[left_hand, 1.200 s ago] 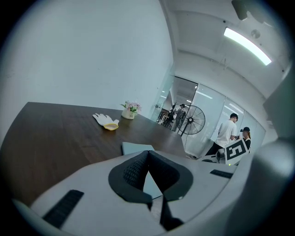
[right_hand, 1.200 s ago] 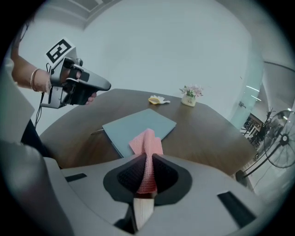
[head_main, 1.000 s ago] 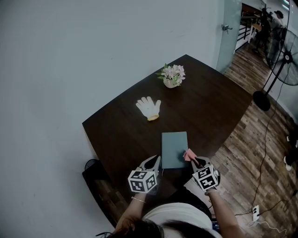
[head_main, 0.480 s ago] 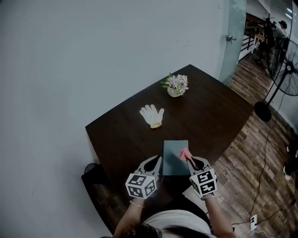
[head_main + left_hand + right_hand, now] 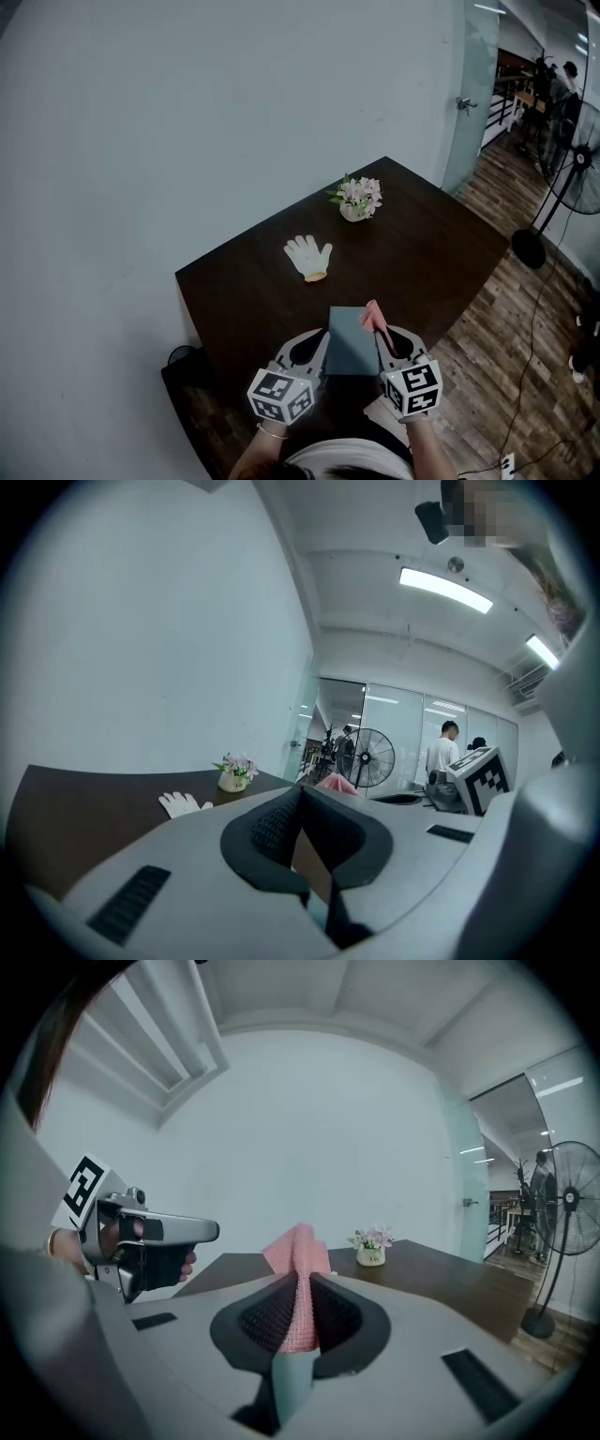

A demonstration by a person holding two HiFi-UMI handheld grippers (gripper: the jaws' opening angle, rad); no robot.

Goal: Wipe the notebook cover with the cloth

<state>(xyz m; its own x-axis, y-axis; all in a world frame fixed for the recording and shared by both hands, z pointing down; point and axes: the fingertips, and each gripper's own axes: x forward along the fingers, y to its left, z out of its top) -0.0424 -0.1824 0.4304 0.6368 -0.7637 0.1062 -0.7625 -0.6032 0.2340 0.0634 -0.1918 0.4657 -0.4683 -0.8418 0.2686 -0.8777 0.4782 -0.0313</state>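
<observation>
The grey-green notebook [image 5: 351,342] sits between my two grippers at the near edge of the dark table [image 5: 431,244]. My left gripper [image 5: 317,349] is shut on its left edge; a thin teal sliver of the notebook [image 5: 315,906] shows between the jaws of the left gripper [image 5: 302,799]. My right gripper [image 5: 382,339] is shut on the pink cloth [image 5: 373,317]. The cloth [image 5: 300,1269] stands up out of the right gripper [image 5: 302,1290], and the notebook's edge [image 5: 292,1379] lies in the same jaws below it. I cannot tell whether the notebook touches the table.
A white glove [image 5: 308,256] lies mid-table. A small pot of flowers [image 5: 357,198] stands at the far corner. A standing fan [image 5: 572,159] and a glass door are at the right over wooden floor. The wall runs along the table's left side.
Both grippers have closed in on the notebook's sides. The pink cloth has moved from the near right corner up along the right edge. My head view has shifted.
</observation>
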